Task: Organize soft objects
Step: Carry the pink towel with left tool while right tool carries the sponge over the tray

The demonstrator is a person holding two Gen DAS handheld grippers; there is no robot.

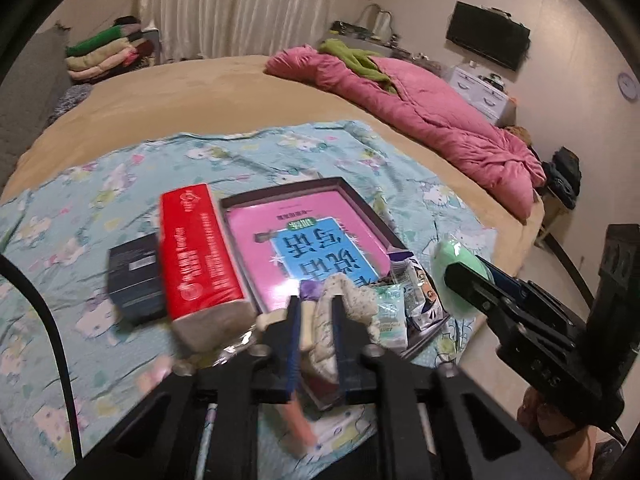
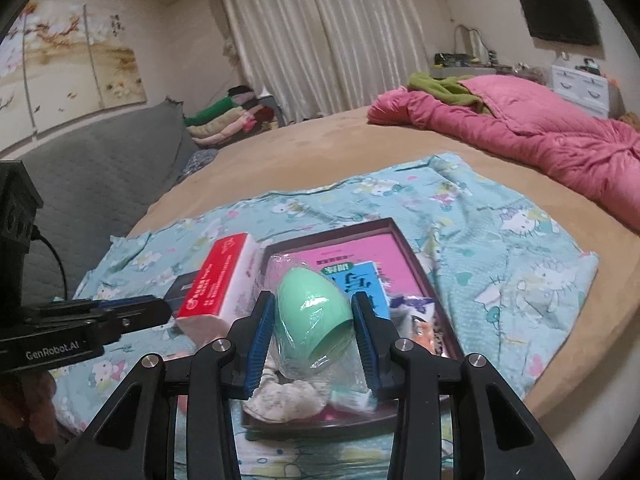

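Left gripper (image 1: 316,308) pinched tight on pale speckled cloth bundle (image 1: 340,304), over near edge of dark tray (image 1: 280,192). Right gripper (image 2: 314,320) clamped on mint green egg-shaped sponge (image 2: 314,312) in clear wrap, held above same tray. Pink book (image 1: 304,236) lying flat inside tray, small snack packets (image 1: 416,292) at near corner. Red tissue pack (image 1: 196,256) just beside tray, on blue cartoon-print sheet (image 1: 100,184) spread over bed.

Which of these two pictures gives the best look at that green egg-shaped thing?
The right wrist view. There the green egg, wrapped in clear plastic, fills the middle, clamped between the right gripper's blue pads. The left wrist view shows only part of the egg near its right edge, partly hidden behind the gripper's black finger.
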